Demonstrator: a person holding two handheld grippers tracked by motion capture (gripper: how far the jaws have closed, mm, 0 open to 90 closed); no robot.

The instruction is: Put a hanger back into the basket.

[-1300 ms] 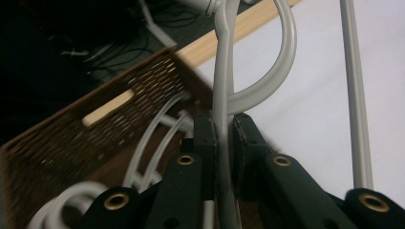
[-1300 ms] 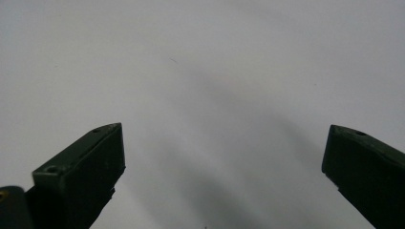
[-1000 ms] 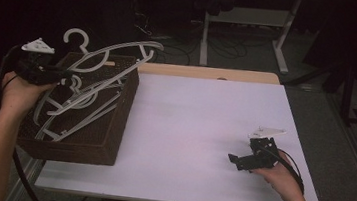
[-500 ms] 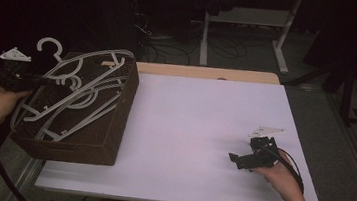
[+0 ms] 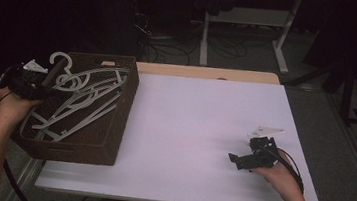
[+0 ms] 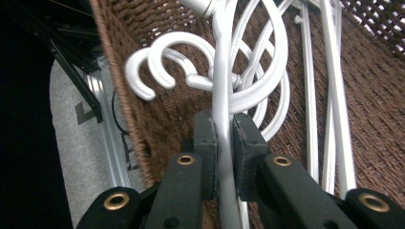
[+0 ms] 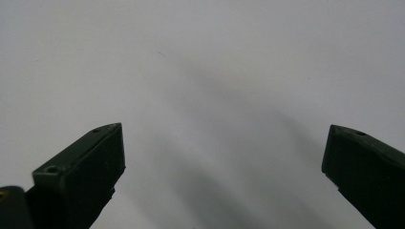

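A brown woven basket [image 5: 118,124] sits at the table's left edge with several white plastic hangers [image 5: 85,103] lying in it. My left gripper [image 5: 42,82] hovers at the basket's left rim, shut on the neck of one white hanger [image 6: 223,95], whose hook [image 5: 60,60] sticks up above the rim. In the left gripper view the pads [image 6: 206,143] pinch that bar, with other hooks [image 6: 162,62] and the basket's wall [image 6: 143,129] behind. My right gripper [image 5: 242,157] rests low over the white tabletop at the right, its jaws open and empty [image 7: 224,167].
The white tabletop [image 5: 204,123] spreads between the basket and the right hand. A wooden strip [image 5: 209,72] runs along the far edge. Beyond it stand desk legs [image 5: 206,33] and cables on a dark floor. A metal frame [image 6: 105,138] lies left of the basket.
My left gripper has come down and to the left with the hanger, which now lies lower in the basket. The right gripper has stayed put.
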